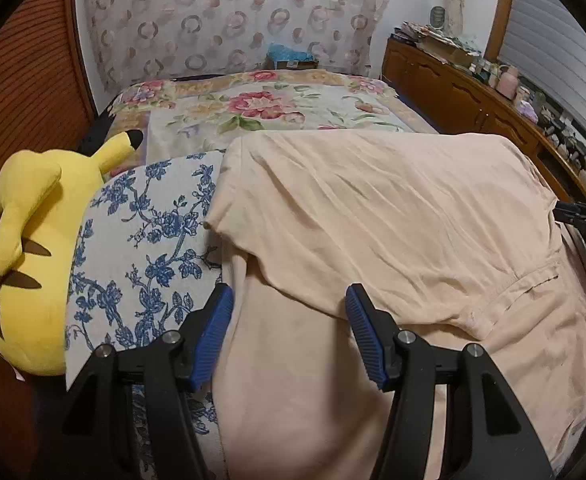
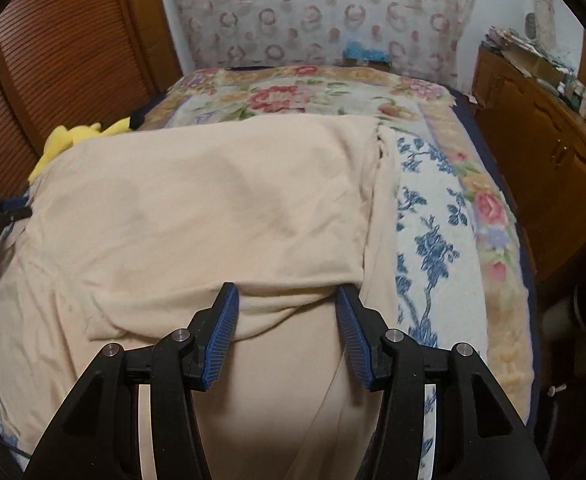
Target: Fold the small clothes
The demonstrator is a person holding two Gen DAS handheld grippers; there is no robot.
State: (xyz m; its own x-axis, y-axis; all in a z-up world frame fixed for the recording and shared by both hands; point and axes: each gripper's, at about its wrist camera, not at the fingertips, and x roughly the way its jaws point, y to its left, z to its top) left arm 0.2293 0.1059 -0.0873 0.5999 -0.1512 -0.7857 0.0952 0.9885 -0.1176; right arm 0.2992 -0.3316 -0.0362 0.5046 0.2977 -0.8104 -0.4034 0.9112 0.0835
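Left gripper (image 1: 289, 300): jaws wide apart, nothing between the blue pads (image 1: 213, 340) but cloth lying below. Poised over the near left part of the shirt (image 1: 373, 216), above a folded-over edge; contact with the fabric impossible to tell.

Right gripper (image 2: 285, 300): jaws likewise spread, holding nothing. Tips at the hem of a folded layer, pads (image 2: 223, 332) just over it; touching or not, unclear.

Shirt: cream, spread across the near end of the bed (image 2: 505, 264), lying on a blue-flowered cloth (image 1: 141, 240). Upper layer doubled back over the lower; short sleeve (image 1: 229, 216) showing at the left edge in the left view. Seam with stitching visible toward the right side there.

Yellow plush (image 1: 33, 248) at the bed's left edge, beside the blue-flowered cloth; only a bit of it seen in the right view.

Cut off or murky: shirt's near end hidden under both gripper bodies. Each gripper's tip barely entering the other's frame at the edge. Right view soft with blur. Clutter on the wooden sideboard (image 1: 473, 96) too small to identify.
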